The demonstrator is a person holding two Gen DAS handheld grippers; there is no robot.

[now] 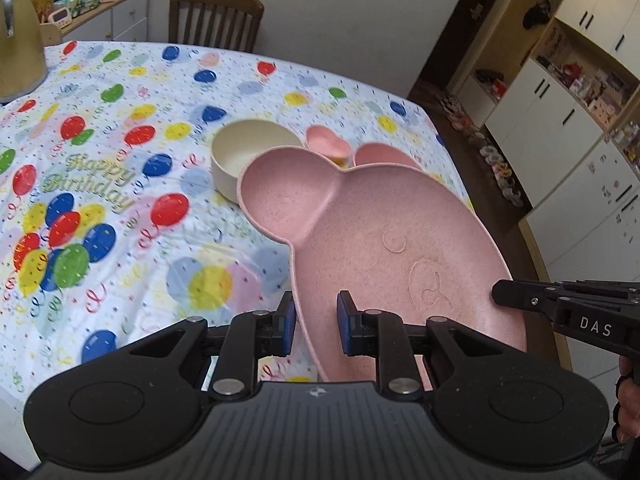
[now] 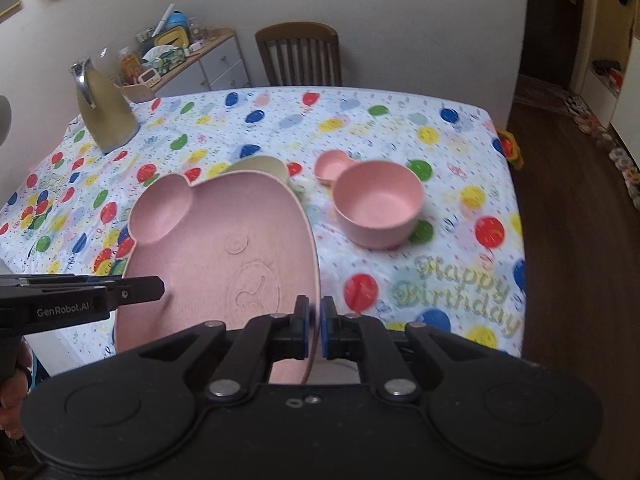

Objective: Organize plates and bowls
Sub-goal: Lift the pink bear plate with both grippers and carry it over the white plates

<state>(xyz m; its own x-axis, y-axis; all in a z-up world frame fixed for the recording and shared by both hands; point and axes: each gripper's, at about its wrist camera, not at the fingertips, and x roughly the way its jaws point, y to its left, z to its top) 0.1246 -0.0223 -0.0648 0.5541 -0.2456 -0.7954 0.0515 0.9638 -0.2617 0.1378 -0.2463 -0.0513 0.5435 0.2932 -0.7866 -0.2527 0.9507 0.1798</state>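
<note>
A pink bear-shaped plate [image 1: 360, 240] hangs above the balloon-print tablecloth [image 1: 120, 160], held from both sides. My left gripper [image 1: 316, 312] is shut on its left rim, one pad outside the rim and one inside. My right gripper [image 2: 315, 320] is shut on the opposite rim of the plate [image 2: 224, 248]; its black tip [image 1: 500, 294] also shows in the left wrist view. Beyond the plate, on the table, stand a cream bowl [image 1: 248, 148], a small pink bear dish [image 2: 332, 164] and a pink bowl [image 2: 378, 204]. The cream bowl [image 2: 260, 166] is partly hidden behind the plate.
A gold kettle [image 2: 106, 108] stands at the table's far left corner. A wooden chair [image 2: 300, 56] sits at the far side. The table's right edge [image 2: 516, 240] drops to a dark wood floor. Cupboards [image 1: 560, 100] line the wall on the right.
</note>
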